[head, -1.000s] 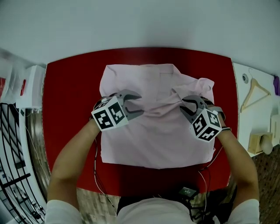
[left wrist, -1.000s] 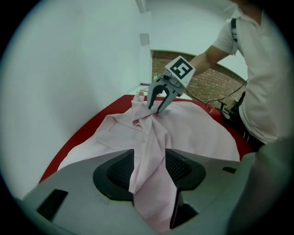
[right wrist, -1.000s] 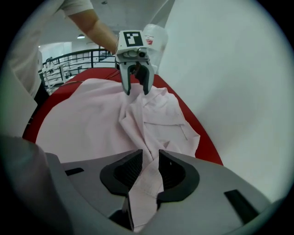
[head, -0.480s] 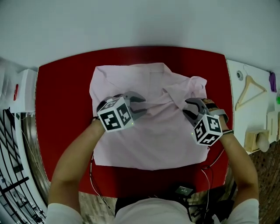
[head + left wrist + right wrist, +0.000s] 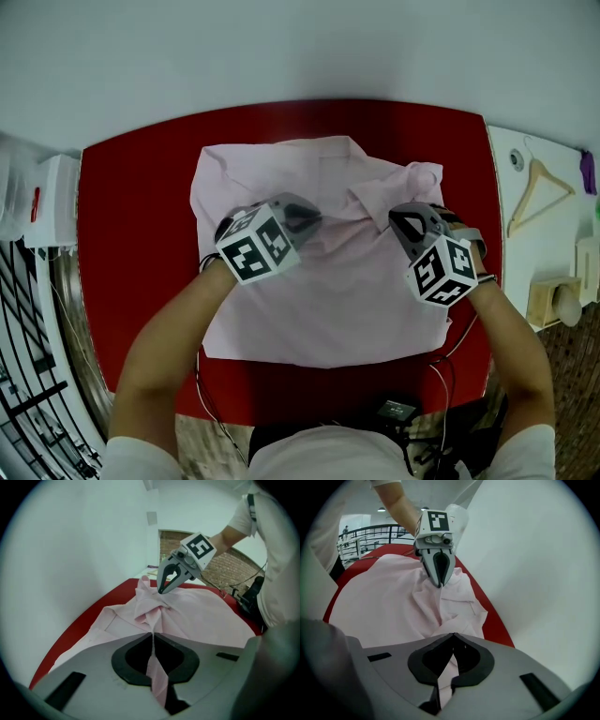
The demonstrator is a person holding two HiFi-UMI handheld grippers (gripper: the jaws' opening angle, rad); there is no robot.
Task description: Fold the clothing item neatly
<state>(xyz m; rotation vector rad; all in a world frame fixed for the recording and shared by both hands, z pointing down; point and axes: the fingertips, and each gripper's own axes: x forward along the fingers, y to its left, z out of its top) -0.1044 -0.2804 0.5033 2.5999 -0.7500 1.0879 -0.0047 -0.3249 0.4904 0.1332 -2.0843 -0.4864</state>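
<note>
Head view is showing us a pink shirt (image 5: 328, 300) lying spread on the middle of a red table (image 5: 141, 206), its fabric gathering into ridges between our two tools. We are holding the left gripper (image 5: 315, 220) over the shirt's 10 o'clock part and the right gripper (image 5: 397, 221) over its 2 o'clock part, both pointing inward toward each other. In the left gripper view the jaws have just been closing and are now pressing together on a thin pleat of pink fabric running up between them. In the right gripper view the jaws have likewise just been closing and are pinching a fold of the same shirt (the cloth is showing through the dark opening behind the tips).

The one container we are seeing is what looks like a small wooden box (image 5: 544, 302) at 3 o'clock, sitting on a white side surface (image 5: 525, 244) near a wooden hanger (image 5: 542, 192); whether anything is lying in it we cannot tell.

Around the shirt the red top is lying bare: a broad band at 9 o'clock, a thinner one at 12 o'clock against the pale wall, a narrow strip at 3 o'clock, and a strip at 6 o'clock where the hem is stopping short of the near edge. A black device (image 5: 398, 410) with cables is sitting at that near edge, and a metal railing (image 5: 23, 403) is standing beyond the table at 8 o'clock.
</note>
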